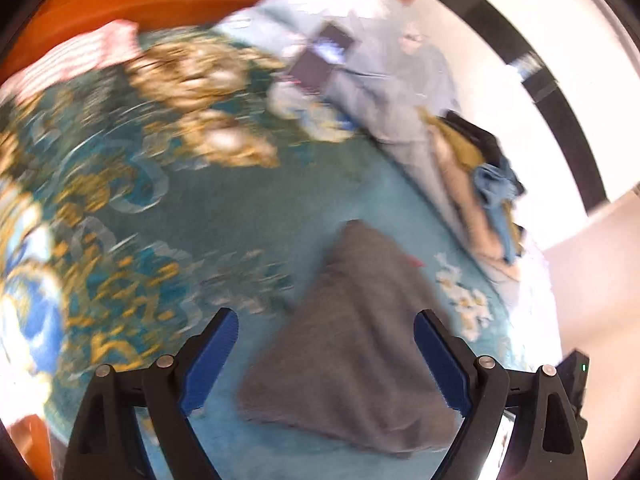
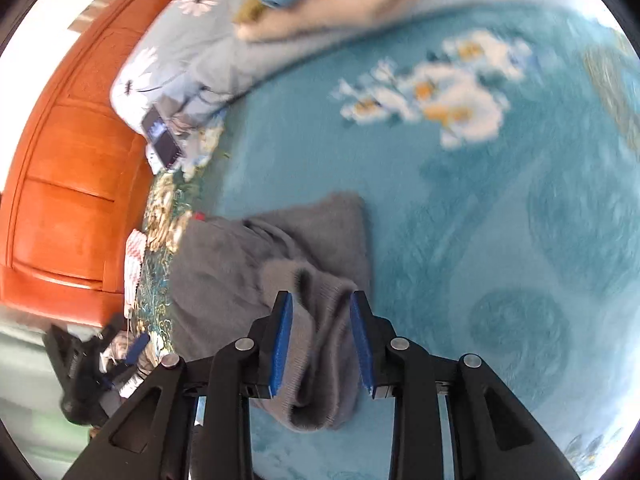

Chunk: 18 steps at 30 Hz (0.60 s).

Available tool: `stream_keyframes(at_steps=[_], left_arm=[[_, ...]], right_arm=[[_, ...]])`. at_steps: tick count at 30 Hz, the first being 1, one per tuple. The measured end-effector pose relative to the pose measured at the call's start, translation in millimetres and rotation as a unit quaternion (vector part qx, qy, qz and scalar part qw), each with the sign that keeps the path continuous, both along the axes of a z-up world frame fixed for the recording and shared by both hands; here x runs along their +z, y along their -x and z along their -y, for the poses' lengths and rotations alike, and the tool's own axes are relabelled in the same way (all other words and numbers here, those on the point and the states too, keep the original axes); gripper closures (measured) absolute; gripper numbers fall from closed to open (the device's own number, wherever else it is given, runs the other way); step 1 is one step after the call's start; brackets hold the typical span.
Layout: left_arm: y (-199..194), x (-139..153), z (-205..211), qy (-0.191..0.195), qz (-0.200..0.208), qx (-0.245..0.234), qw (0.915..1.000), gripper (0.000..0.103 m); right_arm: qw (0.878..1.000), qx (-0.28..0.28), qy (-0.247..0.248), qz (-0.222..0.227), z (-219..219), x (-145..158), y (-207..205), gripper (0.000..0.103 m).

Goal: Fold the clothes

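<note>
Hovering, right gripper (image 2: pixel 322 342) straddles the grey garment (image 2: pixel 280 264), jaws parted.

I note a plain grey garment (image 2: pixel 280 248) on a teal bedspread (image 2: pixel 440 208) with white-and-yellow flowers, orange wooden headboard (image 2: pixel 68 168), blue pads on my black tools.

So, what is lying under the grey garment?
The grey garment lies on a teal bedspread printed with white flowers; the spread shows all around it. Whether anything else is hidden beneath its folds cannot be seen.
</note>
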<state>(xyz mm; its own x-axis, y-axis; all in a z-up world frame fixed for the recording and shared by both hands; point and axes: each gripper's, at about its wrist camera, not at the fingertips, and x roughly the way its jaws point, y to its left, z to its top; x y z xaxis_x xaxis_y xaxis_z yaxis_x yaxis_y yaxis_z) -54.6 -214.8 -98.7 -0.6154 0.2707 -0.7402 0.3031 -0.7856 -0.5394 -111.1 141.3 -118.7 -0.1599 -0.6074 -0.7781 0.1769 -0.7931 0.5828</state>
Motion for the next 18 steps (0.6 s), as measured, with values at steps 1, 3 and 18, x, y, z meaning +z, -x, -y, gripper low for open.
stream_keyframes(at_steps=[1, 3, 18], left_arm=[[12.9, 3.6, -10.3, 0.005, -0.003, -0.022, 0.9997, 0.012], [27.2, 5.5, -25.7, 0.017, -0.004, -0.059, 0.9981, 0.012], [3.1, -80.8, -11.1, 0.013, 0.102, -0.044, 0.9937, 0.012]], right_arm=[[1.000, 0.012, 0.000, -0.011, 7.6, 6.2, 1.1, 0.072], [0.998, 0.051, -0.004, -0.030, 33.8, 15.0, 4.9, 0.067], [0.993, 0.101, -0.058, -0.034, 73.3, -29.4, 33.1, 0.067]])
